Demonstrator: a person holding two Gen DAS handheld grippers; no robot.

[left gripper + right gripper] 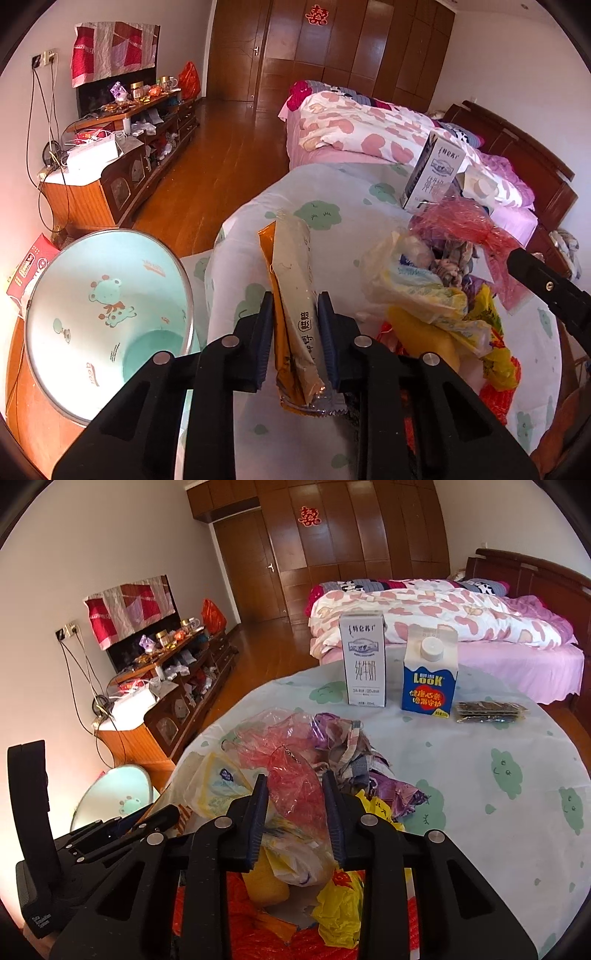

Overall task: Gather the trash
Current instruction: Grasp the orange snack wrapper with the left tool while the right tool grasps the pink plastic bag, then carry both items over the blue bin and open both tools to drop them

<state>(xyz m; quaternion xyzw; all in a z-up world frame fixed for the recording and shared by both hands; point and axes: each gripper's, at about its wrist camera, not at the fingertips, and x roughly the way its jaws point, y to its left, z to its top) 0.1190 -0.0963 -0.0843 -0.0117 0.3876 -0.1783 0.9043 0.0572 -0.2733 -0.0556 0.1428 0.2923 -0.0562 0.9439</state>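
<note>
L tongs [295,314] clamp snack wrapper [293,295]; bin [107,317] at 9 o'clock. R tongs [295,797] pinch red plastic bag [291,775] atop worktop [480,775] trash pile. Lift slow, w/o snagging neighbours.

The desk [480,812] wears a pale cloth dotted with mint-green cloud faces. On it, the trash pile [303,775] mixes a clear red film, a white bag with yellow and blue print, purple foil and bright yellow plastic over orange-red. Behind the pile stand a white and grey milk carton [364,664] and a blue carton [428,675] with a white cap and red patch. Left of the desk, the bin [107,306] is mint inside with a teddy-bear print. A beige and orange wrapper [295,306] sits between blue pads of the black left gripper [295,314].
</note>
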